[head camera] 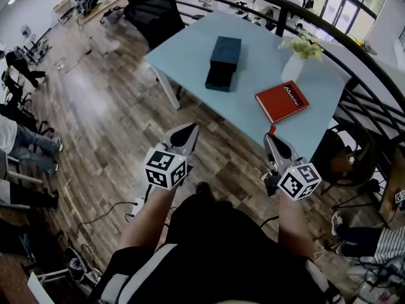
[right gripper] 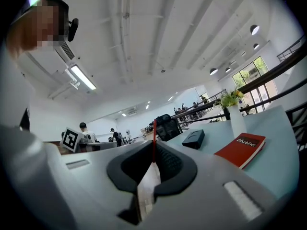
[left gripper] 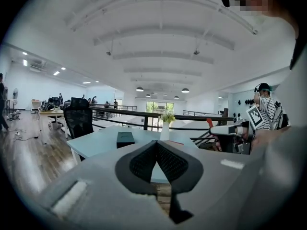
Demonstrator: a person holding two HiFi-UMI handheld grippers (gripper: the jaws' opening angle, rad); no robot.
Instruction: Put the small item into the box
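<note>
A dark teal box (head camera: pixel 223 63) lies on the light blue table (head camera: pixel 190 56), well ahead of both grippers; it also shows as the box (left gripper: pixel 125 139) and the box (right gripper: pixel 194 139) in the gripper views. My right gripper (head camera: pixel 273 139) hangs over the wooden floor short of the table's near edge, shut on a small thin red item (head camera: pixel 273 130). That red item (right gripper: pixel 154 133) stands upright between the closed jaws of the right gripper (right gripper: pixel 154 145). My left gripper (head camera: pixel 188 132) is level with it to the left; the left gripper (left gripper: pixel 156 143) is shut with nothing in it.
A red book (head camera: pixel 281 101) and a white vase with flowers (head camera: pixel 293 67) sit on the table's right part. A black office chair (head camera: pixel 155 11) stands behind the table, and a black railing (head camera: pixel 354 62) runs along its right. Seated people's legs (head camera: pixel 25 141) show at far left.
</note>
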